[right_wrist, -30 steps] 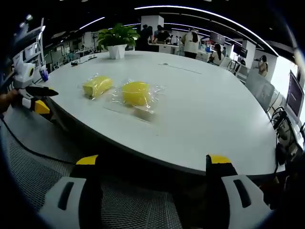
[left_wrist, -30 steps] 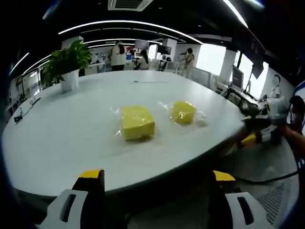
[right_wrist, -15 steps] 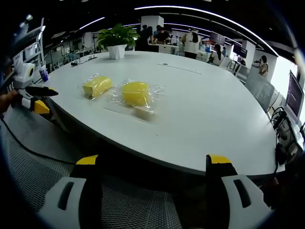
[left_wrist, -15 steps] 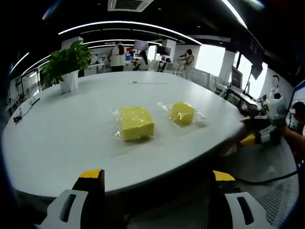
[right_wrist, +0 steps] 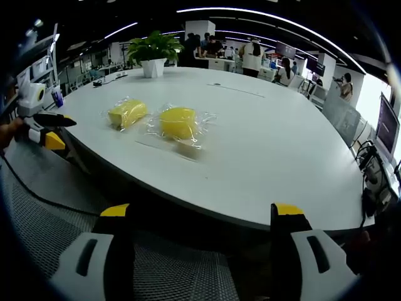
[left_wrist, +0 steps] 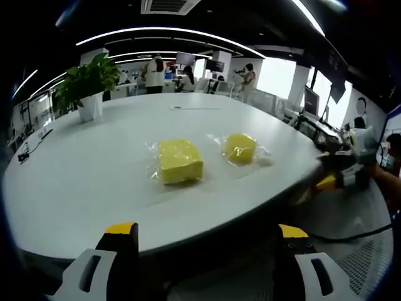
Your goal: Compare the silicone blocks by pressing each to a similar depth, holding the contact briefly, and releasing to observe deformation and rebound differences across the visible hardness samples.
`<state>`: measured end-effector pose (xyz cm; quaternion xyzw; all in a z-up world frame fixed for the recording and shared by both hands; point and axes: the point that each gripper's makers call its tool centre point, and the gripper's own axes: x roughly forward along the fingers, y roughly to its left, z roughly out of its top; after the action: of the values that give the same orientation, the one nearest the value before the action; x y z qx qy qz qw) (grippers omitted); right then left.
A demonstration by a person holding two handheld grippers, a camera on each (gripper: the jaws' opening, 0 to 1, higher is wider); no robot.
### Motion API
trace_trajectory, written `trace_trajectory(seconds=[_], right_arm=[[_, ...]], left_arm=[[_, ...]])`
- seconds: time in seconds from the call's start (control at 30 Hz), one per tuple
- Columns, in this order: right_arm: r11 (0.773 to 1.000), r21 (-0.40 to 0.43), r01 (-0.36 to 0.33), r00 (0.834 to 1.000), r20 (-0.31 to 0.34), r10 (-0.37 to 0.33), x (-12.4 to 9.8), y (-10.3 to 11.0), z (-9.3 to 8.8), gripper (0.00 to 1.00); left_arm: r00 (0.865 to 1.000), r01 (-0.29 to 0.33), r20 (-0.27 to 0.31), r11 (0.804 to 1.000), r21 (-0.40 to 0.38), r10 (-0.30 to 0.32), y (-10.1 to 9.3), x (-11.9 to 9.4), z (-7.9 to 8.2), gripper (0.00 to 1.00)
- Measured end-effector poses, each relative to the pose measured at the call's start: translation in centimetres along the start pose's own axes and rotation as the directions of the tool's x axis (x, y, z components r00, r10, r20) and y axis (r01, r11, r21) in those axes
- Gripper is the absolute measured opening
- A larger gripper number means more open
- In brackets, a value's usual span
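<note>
While both blocks point(left_wrist: 180, 161) point(left_wrist: 240, 148) lie bagged on the worktop point(left_wrist: 94, 182), each claw point(left_wrist: 207, 241) point(right_wrist: 202, 221) waits wide open and empty, off its edge.

My left gripper point(left_wrist: 205, 251) has black jaws capped in yellow, on pale grey slotted mounts. My right gripper point(right_wrist: 202, 248) matches: black jaws, yellow tips, grey mounts. A black cable point(right_wrist: 28, 188) trails below, probably mine.

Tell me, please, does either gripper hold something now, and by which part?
Nothing is held. The left gripper and the right gripper are both open, off the table; both yellow blocks lie untouched.
</note>
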<state>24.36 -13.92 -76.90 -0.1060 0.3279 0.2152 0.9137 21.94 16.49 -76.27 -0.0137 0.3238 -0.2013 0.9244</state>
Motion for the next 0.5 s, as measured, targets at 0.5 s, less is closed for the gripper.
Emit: trace_trajectory(seconds=[0.5], right_arm=[[1.000, -0.003, -0.007, 1.000, -0.004, 0.007, 0.00, 0.10, -0.07, 0.85]], left_arm=[[1.000, -0.002, -0.017, 1.000, 0.012, 0.002, 0.17, 0.03, -0.35, 0.87]])
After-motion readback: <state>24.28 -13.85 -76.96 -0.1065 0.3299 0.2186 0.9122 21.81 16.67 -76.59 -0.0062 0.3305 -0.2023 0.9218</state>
